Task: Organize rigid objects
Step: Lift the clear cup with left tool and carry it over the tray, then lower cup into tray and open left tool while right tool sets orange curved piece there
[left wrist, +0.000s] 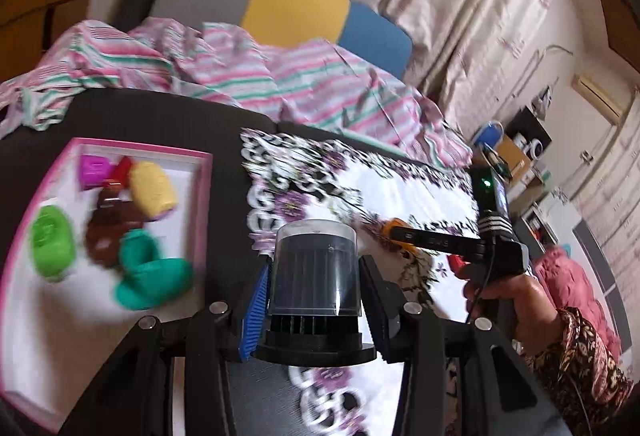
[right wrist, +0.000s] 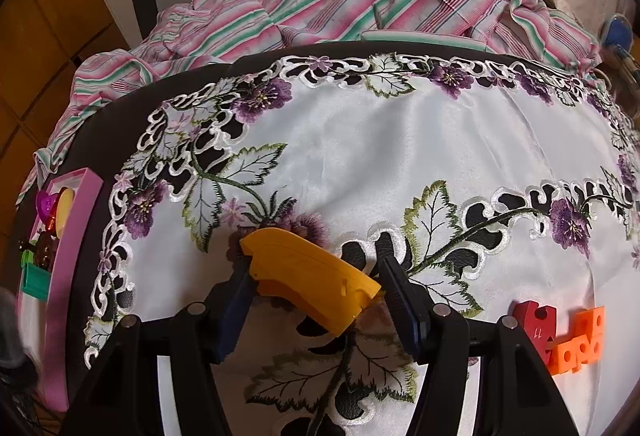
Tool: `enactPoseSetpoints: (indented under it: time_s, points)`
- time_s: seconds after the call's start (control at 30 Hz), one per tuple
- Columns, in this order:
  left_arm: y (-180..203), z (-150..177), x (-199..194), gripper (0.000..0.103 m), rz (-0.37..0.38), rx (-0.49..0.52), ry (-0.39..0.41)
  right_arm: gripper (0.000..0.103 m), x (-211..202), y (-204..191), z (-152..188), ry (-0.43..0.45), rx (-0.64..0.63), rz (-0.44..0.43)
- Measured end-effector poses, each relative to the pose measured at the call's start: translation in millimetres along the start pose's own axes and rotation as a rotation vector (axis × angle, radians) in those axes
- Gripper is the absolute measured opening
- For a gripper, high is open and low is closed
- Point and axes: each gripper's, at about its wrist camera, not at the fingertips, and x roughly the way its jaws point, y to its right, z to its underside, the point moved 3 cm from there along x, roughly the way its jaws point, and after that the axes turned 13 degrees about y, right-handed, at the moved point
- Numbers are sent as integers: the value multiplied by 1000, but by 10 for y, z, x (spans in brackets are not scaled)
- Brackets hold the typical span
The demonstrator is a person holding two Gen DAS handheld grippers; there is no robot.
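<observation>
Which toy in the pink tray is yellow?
The yellow cylinder at the tray's far side, beside the magenta piece; the others are green, teal, brown, red.

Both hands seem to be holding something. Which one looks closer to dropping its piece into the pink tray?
Probably the left. Its gripper holds the dark cylinder right beside the pink tray of toys. The right gripper grips the yellow piece over the embroidered cloth, with the tray at the far edge of its view.
</observation>
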Motion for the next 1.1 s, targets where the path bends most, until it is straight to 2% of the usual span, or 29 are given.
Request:
enactPoseSetpoints:
  time_s: [0.1,0.33,0.47,0.83,0.87,0.97,1.1]
  points:
    - [-276,-6,-237,43,-54,-18,36,63,-54,-28,-21,27,-8,-11]
    - [-973,62,-455,43,-186,-97,41,63,-200,-232,-92,87,-46,-61]
    - [-1265,147,-479,43,-244,-118,39,63,-301,-458,-71,87,-14,-145]
    - [-1674,229,-467,44,-328,-93,73,63,-784,-1567,302,97,-102,-374]
    - [-1688,221,-471,46,-337,-93,71,63,-818,-1685,348,90,-115,-397]
    - [-1725,176,-555,55,-359,-121,87,63,-874,-1953,464,69,-139,-450]
    - [-1801,138,-781,56,-377,-195,146,63,-892,-2337,658,33,-190,-509]
